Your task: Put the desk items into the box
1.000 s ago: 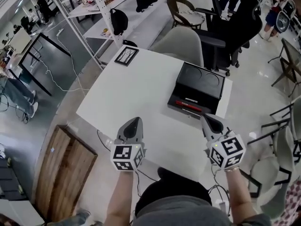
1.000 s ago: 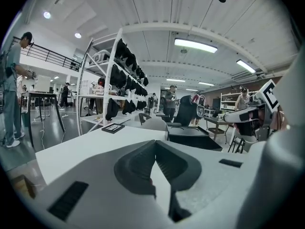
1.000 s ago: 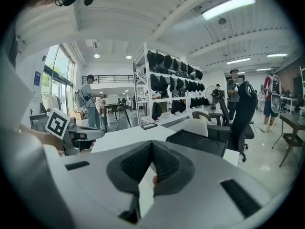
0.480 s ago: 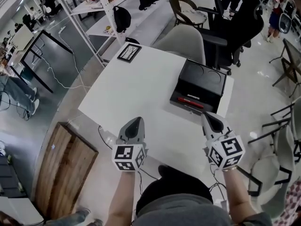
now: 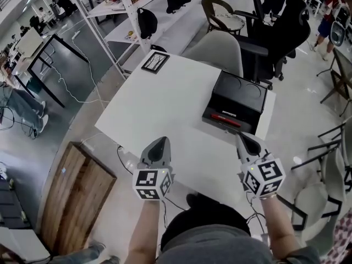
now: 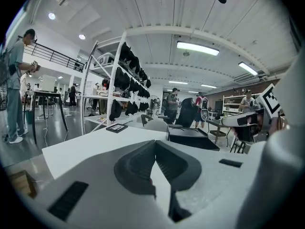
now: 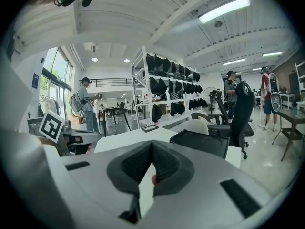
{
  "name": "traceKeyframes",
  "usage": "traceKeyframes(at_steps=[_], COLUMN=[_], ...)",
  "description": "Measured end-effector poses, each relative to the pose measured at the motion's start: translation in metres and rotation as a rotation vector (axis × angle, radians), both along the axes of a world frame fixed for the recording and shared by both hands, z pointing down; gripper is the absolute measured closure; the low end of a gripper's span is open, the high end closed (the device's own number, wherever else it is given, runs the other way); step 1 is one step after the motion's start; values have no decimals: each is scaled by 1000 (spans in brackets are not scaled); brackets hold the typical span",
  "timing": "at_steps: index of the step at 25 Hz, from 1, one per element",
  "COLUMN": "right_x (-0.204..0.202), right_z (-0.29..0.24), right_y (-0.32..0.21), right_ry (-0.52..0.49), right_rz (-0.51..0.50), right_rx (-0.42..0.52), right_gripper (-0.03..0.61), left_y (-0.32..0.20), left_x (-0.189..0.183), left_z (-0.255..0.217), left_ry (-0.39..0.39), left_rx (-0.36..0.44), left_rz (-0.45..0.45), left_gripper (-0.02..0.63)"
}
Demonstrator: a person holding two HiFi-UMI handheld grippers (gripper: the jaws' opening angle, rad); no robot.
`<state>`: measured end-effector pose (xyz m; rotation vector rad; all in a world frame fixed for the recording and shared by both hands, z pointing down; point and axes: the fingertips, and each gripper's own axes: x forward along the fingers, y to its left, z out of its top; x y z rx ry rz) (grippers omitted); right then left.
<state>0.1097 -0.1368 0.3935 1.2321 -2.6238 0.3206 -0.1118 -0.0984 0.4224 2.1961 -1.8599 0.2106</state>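
A black open box (image 5: pixel 240 95) stands near the right edge of the white table (image 5: pixel 165 109). A red pen-like item (image 5: pixel 227 120) lies in the box's near part. At the table's far left corner lies a small black-framed tablet (image 5: pixel 155 62). My left gripper (image 5: pixel 160 142) hovers over the near edge, shut and holding nothing. Just short of the box's near corner is my right gripper (image 5: pixel 243 137), also shut and holding nothing. In the left gripper view the jaws meet at the tip (image 6: pixel 156 143), with the box (image 6: pixel 189 136) ahead to the right. The right gripper view shows touching jaws (image 7: pixel 151 144) and the box (image 7: pixel 200 142).
A grey chair (image 5: pixel 214 51) and a black office chair (image 5: pixel 278 34) stand behind the table. A wooden board (image 5: pixel 77 208) lies on the floor at the left. A white rack with black bags (image 5: pixel 146 21) stands beyond. People are farther back.
The head view has drifted slightly, so the table and box sit a little higher and further right in the picture. Both grippers stay where they were, shut.
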Motion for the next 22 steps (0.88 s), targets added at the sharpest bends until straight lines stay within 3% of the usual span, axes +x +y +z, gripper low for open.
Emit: traceKeyframes(at_steps=[22], right_x=[3], right_z=[7], right_y=[-5], right_ry=[-40], right_rz=[25], right_rx=[-29], right_gripper=[577], left_y=[0], left_x=[2], left_z=[1], left_ry=[6], left_rx=[0], left_rz=[-5], left_gripper=[607])
